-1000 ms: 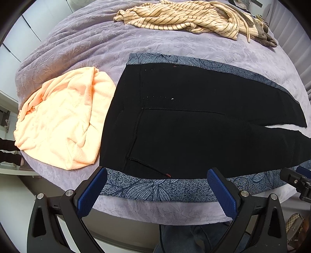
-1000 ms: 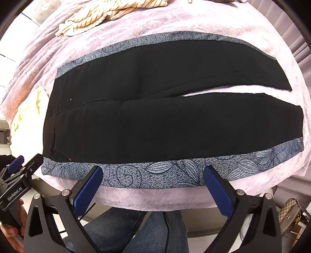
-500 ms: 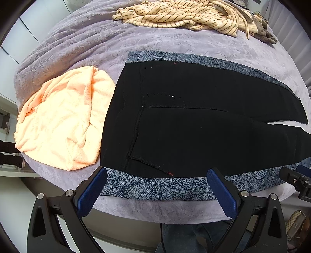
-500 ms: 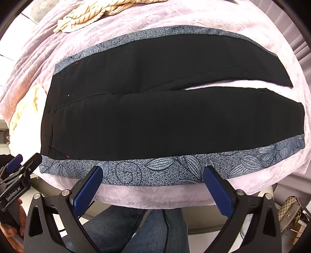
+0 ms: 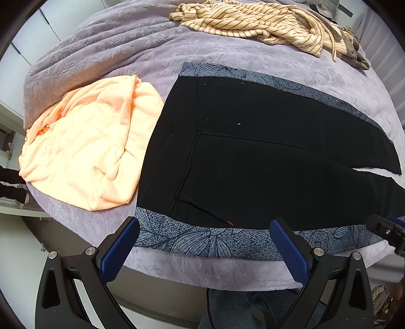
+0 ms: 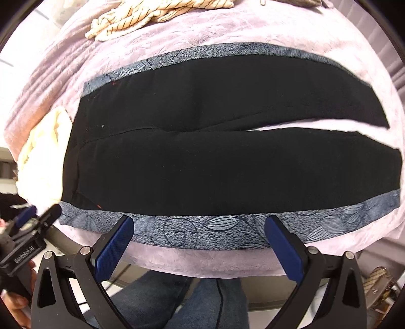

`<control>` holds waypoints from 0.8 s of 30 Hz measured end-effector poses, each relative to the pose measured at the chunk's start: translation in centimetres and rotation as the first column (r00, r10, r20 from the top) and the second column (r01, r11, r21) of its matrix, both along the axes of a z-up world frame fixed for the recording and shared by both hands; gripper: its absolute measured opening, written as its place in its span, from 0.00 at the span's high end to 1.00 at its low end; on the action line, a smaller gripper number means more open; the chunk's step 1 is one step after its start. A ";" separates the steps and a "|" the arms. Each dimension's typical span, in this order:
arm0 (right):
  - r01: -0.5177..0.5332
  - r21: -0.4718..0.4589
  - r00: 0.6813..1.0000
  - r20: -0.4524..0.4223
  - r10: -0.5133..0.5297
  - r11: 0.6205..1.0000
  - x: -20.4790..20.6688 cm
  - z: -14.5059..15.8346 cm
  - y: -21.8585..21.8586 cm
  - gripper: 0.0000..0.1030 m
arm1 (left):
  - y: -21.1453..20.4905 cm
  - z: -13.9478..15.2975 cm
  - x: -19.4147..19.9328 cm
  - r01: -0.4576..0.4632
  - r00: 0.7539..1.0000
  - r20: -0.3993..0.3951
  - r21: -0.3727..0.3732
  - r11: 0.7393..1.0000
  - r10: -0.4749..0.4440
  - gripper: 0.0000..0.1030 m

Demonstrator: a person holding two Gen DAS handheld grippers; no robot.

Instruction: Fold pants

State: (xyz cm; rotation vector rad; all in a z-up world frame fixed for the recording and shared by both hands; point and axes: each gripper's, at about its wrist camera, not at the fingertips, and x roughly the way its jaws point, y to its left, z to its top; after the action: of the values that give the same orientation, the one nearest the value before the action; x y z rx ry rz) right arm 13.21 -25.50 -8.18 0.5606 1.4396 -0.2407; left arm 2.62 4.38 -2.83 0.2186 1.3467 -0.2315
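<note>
Bed [image 5: 106, 50], lilac embossed cover: black pants [image 5: 265, 164] along near edge; peach towel [image 5: 86, 151] at left edge; striped garment [image 5: 253, 22] at far edge

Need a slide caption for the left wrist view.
Open left gripper poised at the patterned near edge of black pants spread flat on a lilac bedspread.

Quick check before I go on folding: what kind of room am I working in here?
Most likely a bedroom. The pants lie flat on a bed with a quilted lilac cover, and loose laundry sits on it too: a peach towel and a striped top.
</note>
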 end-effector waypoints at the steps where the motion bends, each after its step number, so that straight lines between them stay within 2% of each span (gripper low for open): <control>1: 0.017 0.016 1.000 0.007 -0.017 1.000 -0.3 -0.1 -0.3 0.00 | 0.1 -0.1 0.0 -0.005 1.000 -0.003 -0.003 1.000 0.005 0.00; 7: 0.045 0.008 0.999 -0.002 -0.045 0.999 -1.8 -1.0 -1.3 0.00 | 0.6 -2.5 -0.6 0.001 0.998 -0.061 0.018 1.000 0.000 0.00; 10: 0.068 0.088 0.996 0.044 -0.072 0.994 -2.5 -1.8 -2.5 0.00 | 0.6 -3.5 -0.7 -0.003 0.997 -0.076 0.009 1.000 0.004 0.00; 12: 0.103 0.226 0.989 0.082 -0.124 0.969 -3.4 -3.1 -3.5 0.00 | 0.5 -4.4 -0.8 -0.013 0.994 -0.105 -0.009 1.000 0.012 0.00; 13: 0.117 0.261 0.986 0.082 -0.142 0.958 -3.7 -3.6 -3.7 0.01 | 0.5 -4.8 -0.8 -0.017 0.993 -0.114 -0.013 1.000 0.015 0.00; 14: 0.135 0.342 0.980 0.090 -0.176 0.930 -4.3 -4.5 -4.2 0.07 | 0.4 -5.3 -0.9 -0.021 0.992 -0.125 -0.014 1.000 0.019 0.00; 16: 0.157 0.454 0.972 0.089 -0.220 0.877 -5.3 -6.0 -4.5 0.30 | 0.4 -6.0 -1.2 -0.026 0.990 -0.139 -0.019 0.999 0.023 0.00; 17: 0.178 0.527 0.964 0.075 -0.254 0.831 -6.2 -7.2 -4.7 0.34 | 0.4 -6.2 -1.3 -0.028 0.989 -0.143 -0.027 0.999 0.024 0.00; 18: 0.195 0.561 0.958 0.065 -0.278 0.804 -7.0 -8.0 -4.8 0.37 | 0.5 -6.4 -1.4 -0.032 0.989 -0.149 -0.038 0.999 0.026 0.00; 19: 0.217 0.564 0.954 0.048 -0.294 0.797 -7.8 -8.6 -4.7 0.37 | 0.5 -6.6 -1.4 -0.034 0.988 -0.152 -0.045 0.998 0.027 0.00; 24: 0.247 0.604 0.923 0.091 -0.373 0.758 -9.4 -10.2 -5.0 0.37 | 1.5 -7.4 -1.6 -0.051 0.984 -0.172 -0.083 0.995 0.037 0.00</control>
State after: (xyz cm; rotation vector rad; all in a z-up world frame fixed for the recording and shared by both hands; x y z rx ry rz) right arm 3.82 -30.55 -18.39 1.3068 1.1940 0.0121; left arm 1.02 5.86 -10.18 0.0973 1.5056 -0.2758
